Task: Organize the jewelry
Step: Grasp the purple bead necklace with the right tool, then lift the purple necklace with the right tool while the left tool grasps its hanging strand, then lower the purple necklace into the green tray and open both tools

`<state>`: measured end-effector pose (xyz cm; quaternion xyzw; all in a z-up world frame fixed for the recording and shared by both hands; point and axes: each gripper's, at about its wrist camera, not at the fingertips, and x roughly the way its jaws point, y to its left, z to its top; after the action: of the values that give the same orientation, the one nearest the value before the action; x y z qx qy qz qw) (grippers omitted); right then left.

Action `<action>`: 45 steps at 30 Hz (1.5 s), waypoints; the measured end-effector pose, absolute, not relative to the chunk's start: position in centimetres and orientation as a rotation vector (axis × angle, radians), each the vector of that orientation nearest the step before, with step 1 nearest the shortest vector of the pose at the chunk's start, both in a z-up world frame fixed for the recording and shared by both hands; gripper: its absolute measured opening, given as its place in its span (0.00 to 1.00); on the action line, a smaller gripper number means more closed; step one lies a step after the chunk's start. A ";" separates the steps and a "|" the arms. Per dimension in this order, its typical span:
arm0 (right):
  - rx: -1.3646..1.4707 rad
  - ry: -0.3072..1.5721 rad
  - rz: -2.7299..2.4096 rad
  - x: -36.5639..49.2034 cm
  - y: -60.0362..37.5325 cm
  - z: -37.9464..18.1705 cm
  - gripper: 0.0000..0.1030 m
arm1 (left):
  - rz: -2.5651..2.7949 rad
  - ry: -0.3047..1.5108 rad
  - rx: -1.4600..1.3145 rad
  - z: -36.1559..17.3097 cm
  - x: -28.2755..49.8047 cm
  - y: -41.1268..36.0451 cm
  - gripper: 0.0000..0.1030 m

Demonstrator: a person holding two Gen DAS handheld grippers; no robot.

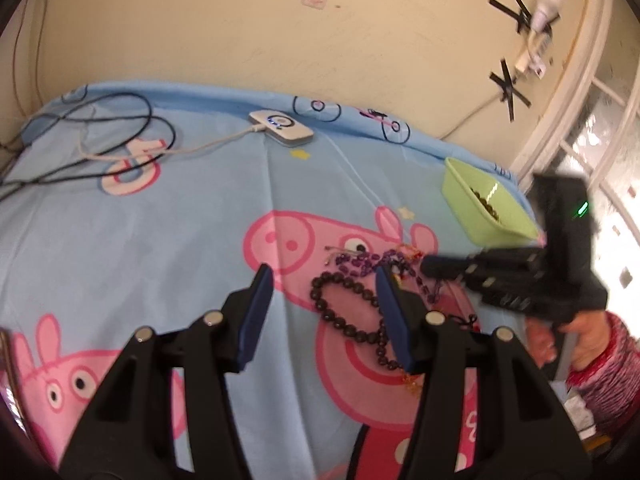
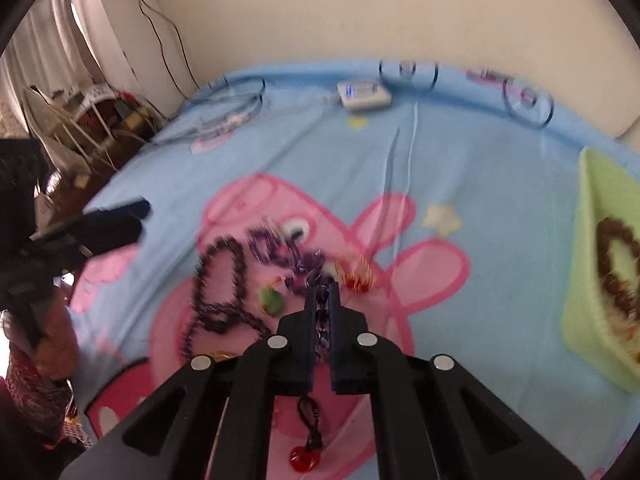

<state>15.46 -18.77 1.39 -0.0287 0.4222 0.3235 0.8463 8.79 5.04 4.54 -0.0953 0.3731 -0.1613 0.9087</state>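
Purple faceted-bead jewelry chain (image 2: 320, 320) is pinched between the closed fingers of the right gripper (image 2: 322, 292), above the blue cartoon-print bedsheet (image 2: 400, 168). Left gripper (image 1: 322, 280) hovers half-open, empty, over a dark round-bead bracelet (image 1: 344, 308); farther off sits a green plastic tray (image 1: 472, 200).

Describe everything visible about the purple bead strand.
The purple strand is a string of small, glossy violet beads, glass-like, lying in loose loops on the pig-print sheet. One end runs up between the fingers of the right claw, which is shut on it. It lies beside the dark bead bracelet, near a green charm. Blur hides finer detail.
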 end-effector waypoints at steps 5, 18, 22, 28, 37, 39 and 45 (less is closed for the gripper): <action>0.026 0.777 0.715 14.0 -20.7 6.8 0.00 | -0.404 0.763 -0.095 5.1 8.4 1.8 0.56; 0.079 0.587 0.683 8.8 -25.0 17.3 0.00 | -0.629 0.595 0.053 10.5 7.6 -9.9 0.66; 0.103 0.534 0.670 6.8 -26.4 19.2 0.00 | -0.656 0.596 0.083 11.1 7.9 -12.3 0.06; 0.107 0.472 0.619 4.7 -28.8 20.9 0.00 | -0.715 0.508 0.066 14.3 6.8 -13.4 0.06; 0.215 0.426 0.561 6.5 -34.2 22.4 0.00 | -0.732 0.516 0.043 20.3 10.2 -16.0 0.06; 0.234 0.422 0.544 7.3 -35.4 22.6 0.00 | -0.729 0.521 0.037 21.4 11.7 -17.1 0.06; 0.280 0.424 0.516 10.9 -38.5 21.6 0.00 | -0.707 0.563 0.044 21.3 16.1 -20.5 0.06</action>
<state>10.88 -38.54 21.56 0.1371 0.2076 0.2523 0.9351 16.11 -20.47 21.26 0.0213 0.2720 -0.3415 0.8994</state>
